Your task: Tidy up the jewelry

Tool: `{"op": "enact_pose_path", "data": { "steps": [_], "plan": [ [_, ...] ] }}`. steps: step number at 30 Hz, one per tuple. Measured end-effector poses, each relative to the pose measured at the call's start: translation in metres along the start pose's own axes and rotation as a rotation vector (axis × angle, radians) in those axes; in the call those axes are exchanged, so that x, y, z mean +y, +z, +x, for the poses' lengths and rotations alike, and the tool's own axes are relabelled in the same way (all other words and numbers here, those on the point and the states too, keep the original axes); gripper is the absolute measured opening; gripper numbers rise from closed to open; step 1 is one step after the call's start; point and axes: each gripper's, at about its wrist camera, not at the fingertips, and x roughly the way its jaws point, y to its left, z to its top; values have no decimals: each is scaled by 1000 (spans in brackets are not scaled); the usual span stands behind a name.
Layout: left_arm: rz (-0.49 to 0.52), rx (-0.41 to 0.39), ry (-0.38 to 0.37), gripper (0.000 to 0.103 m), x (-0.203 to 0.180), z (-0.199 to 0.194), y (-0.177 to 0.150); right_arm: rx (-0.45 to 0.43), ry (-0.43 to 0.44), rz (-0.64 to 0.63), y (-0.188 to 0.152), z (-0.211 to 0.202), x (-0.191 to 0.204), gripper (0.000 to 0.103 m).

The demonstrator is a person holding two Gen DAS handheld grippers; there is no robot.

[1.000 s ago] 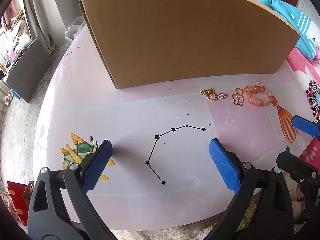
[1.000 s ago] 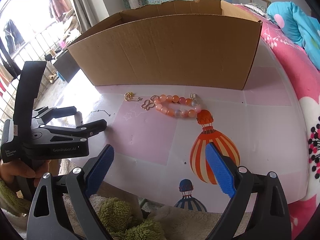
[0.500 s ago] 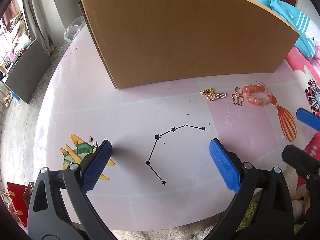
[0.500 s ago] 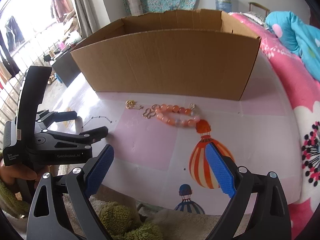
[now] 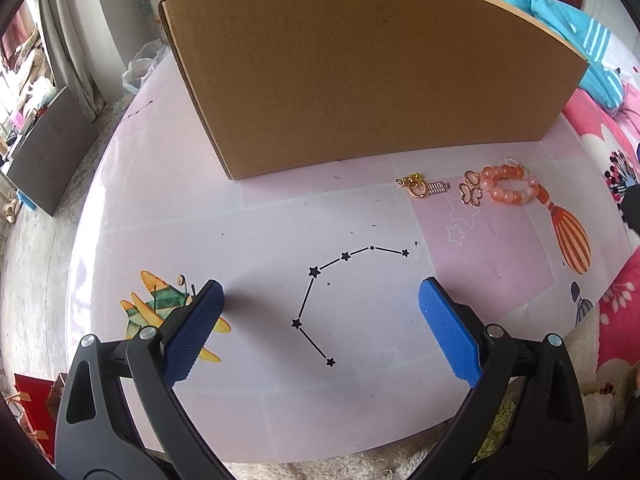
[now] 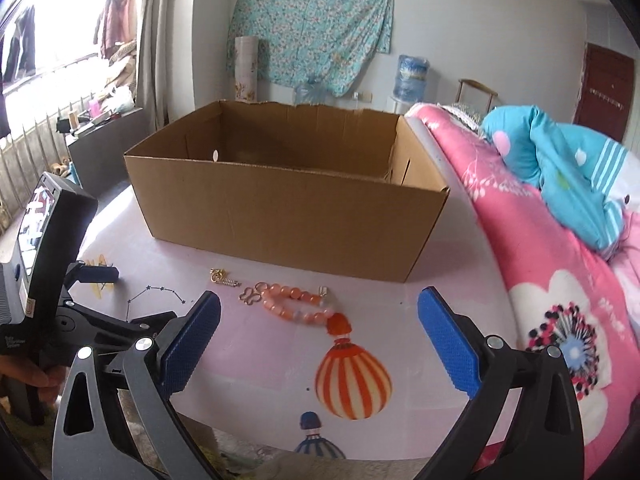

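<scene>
**Jewelry sorting: both grippers empty, three pieces waiting by the box**

My left gripper (image 5: 320,308) has its blue textured pads spread wide with nothing between them, hovering low over the pink illustrated table (image 5: 168,216) above the printed star constellation. My right gripper (image 6: 320,320) is the same, jaws gaping and empty, held higher and tilted so I can see over the rim of the box.

Between the right pads, further out, sits the jewelry. I count three pieces in a row: one orange beaded bracelet (image 6: 298,305), one small gold butterfly charm (image 6: 250,296) touching its left end, and one gold clasp pendant (image 6: 222,278) just beside that. All three lie flat on the table, close to the front wall of the one big open brown cardboard box (image 6: 288,220).

My guess is they're lined up there so each is a short lift into the box, which looks empty from what I can see. The bracelet is the easiest grab for the right side; the thin charms lie flat and look fiddly. The left gripper is well apart from all of it.
</scene>
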Motion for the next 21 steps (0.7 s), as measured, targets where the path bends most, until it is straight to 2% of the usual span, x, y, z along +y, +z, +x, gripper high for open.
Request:
{"op": "enact_pose_path", "data": {
  "steps": [3,6,13,21],
  "plan": [
    [14,-12,-8,95,-2,0,0,-27,3,30,-2,-9,-14,96],
    [26,-23,-15,94,-3,-1,-1,-18,25,99,-9,-11,-28,96],
    [67,-92,-19,94,-4,-13,-18,131,73,200,-21,8,-40,96],
    [135,-194,-98,91,-13,-28,-9,147,135,219,-17,23,-31,96]
  ]
}}
